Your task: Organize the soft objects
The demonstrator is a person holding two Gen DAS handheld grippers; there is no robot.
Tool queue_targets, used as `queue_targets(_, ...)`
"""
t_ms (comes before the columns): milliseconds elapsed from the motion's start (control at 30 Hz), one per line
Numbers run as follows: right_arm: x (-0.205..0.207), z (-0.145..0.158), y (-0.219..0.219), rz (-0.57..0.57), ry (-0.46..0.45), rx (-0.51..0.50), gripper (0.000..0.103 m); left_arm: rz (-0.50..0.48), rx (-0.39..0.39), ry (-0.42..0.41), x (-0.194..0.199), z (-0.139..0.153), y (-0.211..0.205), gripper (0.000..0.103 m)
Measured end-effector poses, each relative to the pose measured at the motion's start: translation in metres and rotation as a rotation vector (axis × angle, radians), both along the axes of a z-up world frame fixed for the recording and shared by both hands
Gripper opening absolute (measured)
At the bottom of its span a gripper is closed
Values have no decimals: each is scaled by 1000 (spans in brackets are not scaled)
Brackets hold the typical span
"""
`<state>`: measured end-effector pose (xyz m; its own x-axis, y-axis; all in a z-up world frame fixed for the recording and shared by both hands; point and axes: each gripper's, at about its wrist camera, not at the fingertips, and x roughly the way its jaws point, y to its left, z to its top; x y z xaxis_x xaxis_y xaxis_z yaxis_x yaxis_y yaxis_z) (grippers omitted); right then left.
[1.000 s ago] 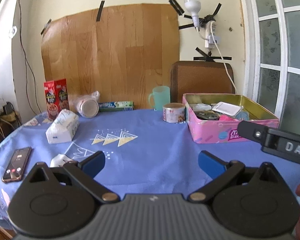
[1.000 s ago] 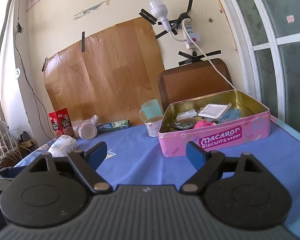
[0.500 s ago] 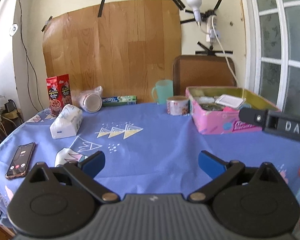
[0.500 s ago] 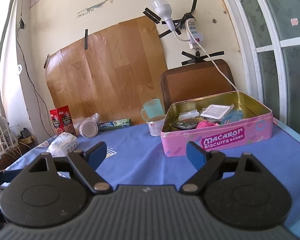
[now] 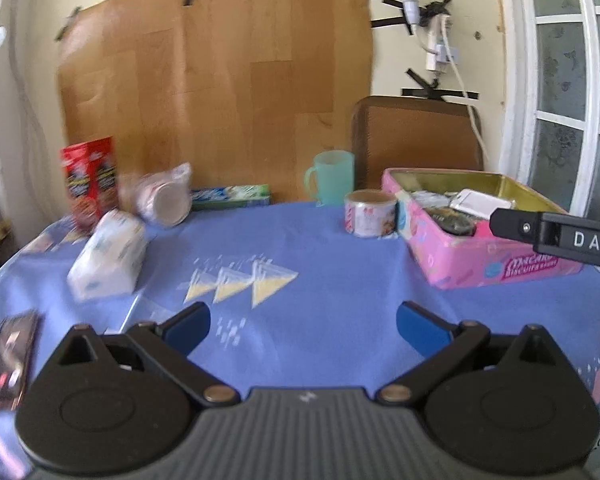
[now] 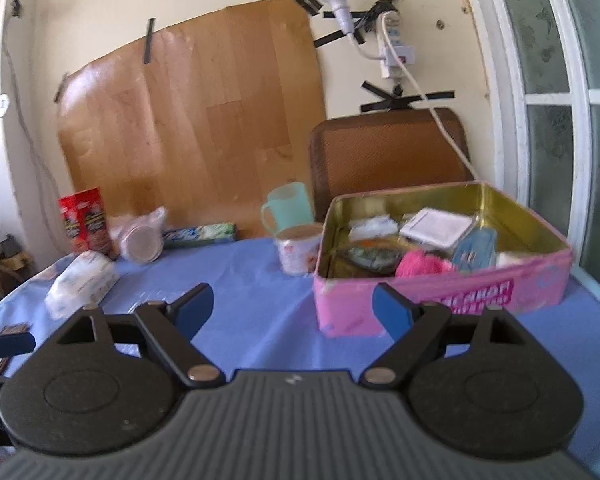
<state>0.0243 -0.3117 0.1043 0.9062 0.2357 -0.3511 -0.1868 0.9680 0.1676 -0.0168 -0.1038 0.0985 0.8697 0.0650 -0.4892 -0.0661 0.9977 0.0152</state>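
Note:
A white tissue pack (image 5: pixel 110 252) lies on the blue tablecloth at the left; the right wrist view shows the tissue pack (image 6: pixel 82 282) too. A pink biscuit tin (image 6: pixel 440 296) stands open at the right, holding a pink yarn ball (image 6: pixel 418 264), a white packet and other small items. The same tin (image 5: pixel 484 256) appears in the left wrist view. My left gripper (image 5: pixel 303 330) hangs open above the cloth with nothing between its blue fingers. My right gripper (image 6: pixel 294 310) is open and empty, just in front of the tin's near left corner.
Along the back wall stand a red snack box (image 5: pixel 90 182), a bagged round container (image 5: pixel 166 200), a toothpaste box (image 5: pixel 230 196), a teal mug (image 5: pixel 332 176) and a small printed cup (image 5: pixel 370 218). A phone (image 5: pixel 8 360) lies at the near left. A brown chair back (image 5: pixel 416 140) rises behind the table.
Both cameras have moved forward toward the table; the tin and tissue pack look larger. Both grippers stay open and empty.

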Motion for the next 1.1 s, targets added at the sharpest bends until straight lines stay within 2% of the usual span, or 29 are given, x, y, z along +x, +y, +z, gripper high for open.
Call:
queue_targets(167,28,8,0,-86,10,-12,89,-97,-42,4,56,12,12,103)
queue_targets(300,37,7,-9,-190,38,16,89,-179,-96,31,99,21,19,103)
queue_targets(433,31,-1,-9,-266,78,30,88,-221,-61,35,123,24,10,103)
queue_targets(533,18,-7,-7,-293,105,29,88,-266,-69,51,132,19,0,103)
queue_targets(633,3,-9,-3,-290,125,10,89,-288,-68,53,132,12,-12,103)
queue_targets(767,-9,-3,-5,-254,154,15,89,-267,-85,62,118,12,-16,103)
queue_targets(900,-15,3,-4,-198,145,41,90,-202,-57,12,85,20,-12,103)
queue_targets(1100,-32,6,7,-95,147,48,93,-118,-68,-5,46,30,-5,103)
